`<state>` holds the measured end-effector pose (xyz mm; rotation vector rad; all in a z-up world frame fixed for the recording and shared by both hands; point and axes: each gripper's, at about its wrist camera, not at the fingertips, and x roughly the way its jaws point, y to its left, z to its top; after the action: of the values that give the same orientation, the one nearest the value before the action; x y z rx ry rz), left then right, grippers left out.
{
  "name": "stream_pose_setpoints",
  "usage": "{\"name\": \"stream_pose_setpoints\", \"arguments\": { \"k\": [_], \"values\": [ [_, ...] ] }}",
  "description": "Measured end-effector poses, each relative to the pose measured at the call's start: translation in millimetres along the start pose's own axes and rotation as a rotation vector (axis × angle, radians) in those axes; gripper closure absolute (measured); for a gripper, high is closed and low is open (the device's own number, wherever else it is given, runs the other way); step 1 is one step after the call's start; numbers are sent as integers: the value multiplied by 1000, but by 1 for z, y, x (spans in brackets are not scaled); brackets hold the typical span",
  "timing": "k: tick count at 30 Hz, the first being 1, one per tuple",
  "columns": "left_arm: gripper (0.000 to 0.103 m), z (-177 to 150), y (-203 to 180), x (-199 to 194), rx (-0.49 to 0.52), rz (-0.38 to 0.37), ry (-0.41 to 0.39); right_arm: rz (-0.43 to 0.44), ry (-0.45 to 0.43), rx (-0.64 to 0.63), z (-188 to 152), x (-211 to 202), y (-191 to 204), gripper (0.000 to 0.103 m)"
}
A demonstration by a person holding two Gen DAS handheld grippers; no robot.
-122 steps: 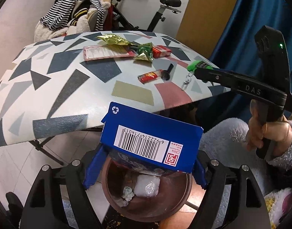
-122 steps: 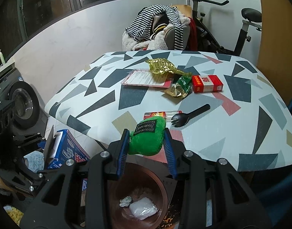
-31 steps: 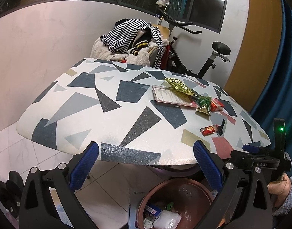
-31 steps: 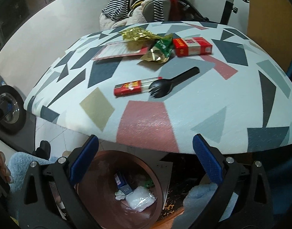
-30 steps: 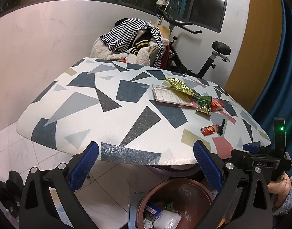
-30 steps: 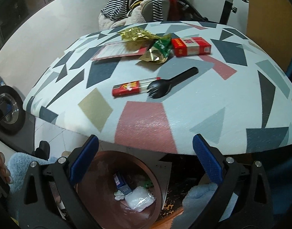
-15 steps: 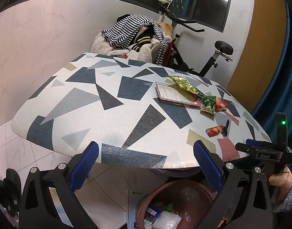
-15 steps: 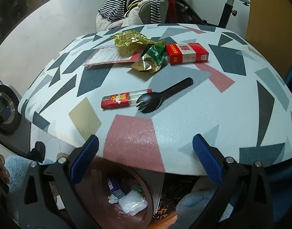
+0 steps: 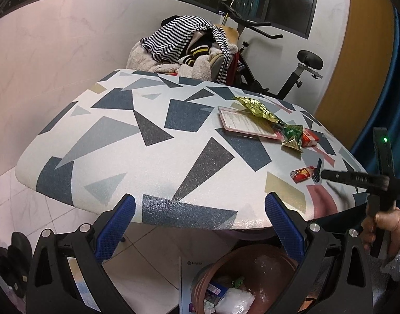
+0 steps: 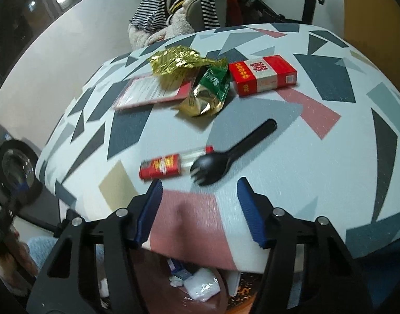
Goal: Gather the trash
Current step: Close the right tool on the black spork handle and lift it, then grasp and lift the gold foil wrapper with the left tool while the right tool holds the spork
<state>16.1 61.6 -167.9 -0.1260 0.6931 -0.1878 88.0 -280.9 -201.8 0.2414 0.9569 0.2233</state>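
Note:
On the patterned table [image 9: 147, 144] lie a red tube pack [image 10: 160, 168], a black spork [image 10: 234, 154], a red box [image 10: 262, 74], a green-gold wrapper [image 10: 207, 94], a gold wrapper [image 10: 176, 61] and a pink card [image 10: 147, 93]. My right gripper [image 10: 200, 191] hovers over the table's near edge, just short of the spork head and tube. Its jaws are closing with nothing between them. My left gripper [image 9: 200, 201] stands wide open and empty at the table's front edge. Below the edge, a brown bin [image 9: 252, 255] holds a white bag [image 9: 234, 302] and a blue box.
Beyond the table stand a chair piled with striped clothes [image 9: 184, 41] and an exercise bike [image 9: 291, 65]. A blue curtain [image 9: 398, 91] hangs at right. A hand in a fleece sleeve [image 9: 385, 225] grips the right tool. A washer drum [image 10: 14, 167] is at left.
The right gripper has moved forward over the table edge toward the tube and spork, and its jaws have narrowed. The blue box and green item held earlier now lie in the bin.

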Motion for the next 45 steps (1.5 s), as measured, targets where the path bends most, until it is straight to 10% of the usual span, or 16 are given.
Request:
{"name": "stream_pose_setpoints", "arguments": {
  "k": [11, 23, 25, 27, 45],
  "values": [
    [6, -6, -1, 7, -6, -15, 21, -61, 16, 156, 34, 24, -22, 55],
    [6, -8, -3, 14, -5, -22, 38, -271, 34, -77, 51, 46, -2, 65],
    [6, -8, -3, 15, -5, -23, 40, -270, 35, -75, 50, 48, -2, 65],
    [6, -8, -3, 15, -4, -25, 42, -258, 38, -72, 52, 48, -2, 89],
    [28, 54, -18, 59, -140, -200, 140, -98, -100, -4, 55, 2, -12, 89]
  ]
}}
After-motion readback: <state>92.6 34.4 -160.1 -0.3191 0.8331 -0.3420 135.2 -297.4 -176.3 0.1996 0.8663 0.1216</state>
